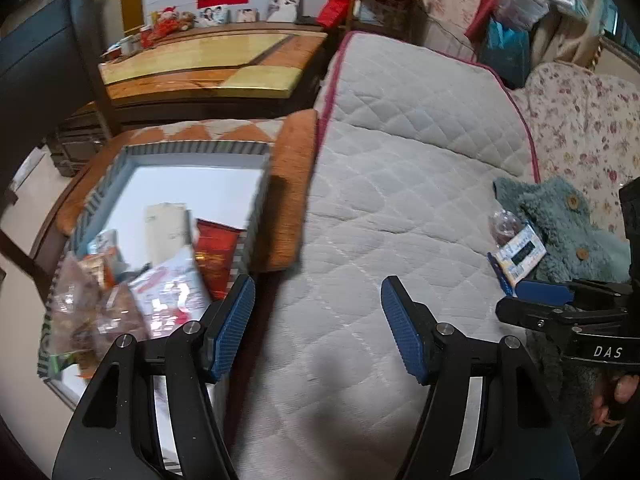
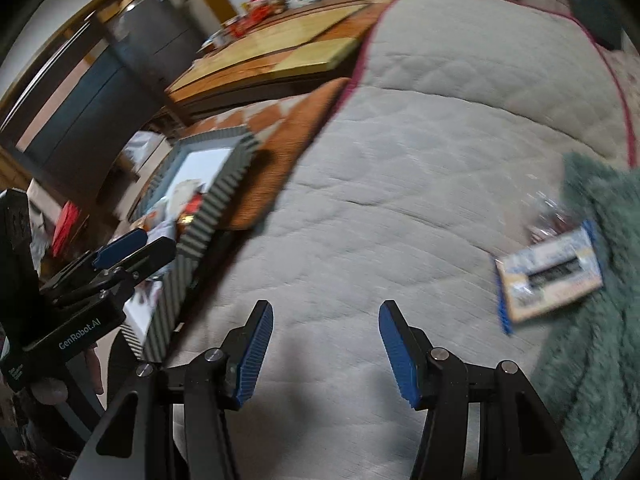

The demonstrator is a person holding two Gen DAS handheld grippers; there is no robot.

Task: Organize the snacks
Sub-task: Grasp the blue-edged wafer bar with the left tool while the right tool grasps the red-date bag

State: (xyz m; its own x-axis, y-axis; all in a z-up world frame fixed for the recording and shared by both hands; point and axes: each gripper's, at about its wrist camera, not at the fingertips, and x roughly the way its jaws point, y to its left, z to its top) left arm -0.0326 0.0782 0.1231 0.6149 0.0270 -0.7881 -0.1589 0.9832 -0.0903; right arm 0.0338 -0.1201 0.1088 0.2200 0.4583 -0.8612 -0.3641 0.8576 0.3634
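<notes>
You've got the grey quilted mattress (image 1: 400, 184) filling most of both views. At the left of the left wrist frame sits the striped box (image 1: 192, 148), snack packets (image 1: 168, 280) piled in its lower half, a red pouch (image 1: 216, 256) against its right wall. One blue-edged snack packet (image 2: 548, 272) lies at right on the mattress, touching the teal fleece (image 2: 600, 260). Your left gripper (image 1: 318, 320) hangs spread wide, empty, over the mattress, and the right gripper (image 2: 326, 348) too, both released

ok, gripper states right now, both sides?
Left gripper: open, holding nothing, over the quilt.
Right gripper: open, holding nothing, over the quilt.
</notes>
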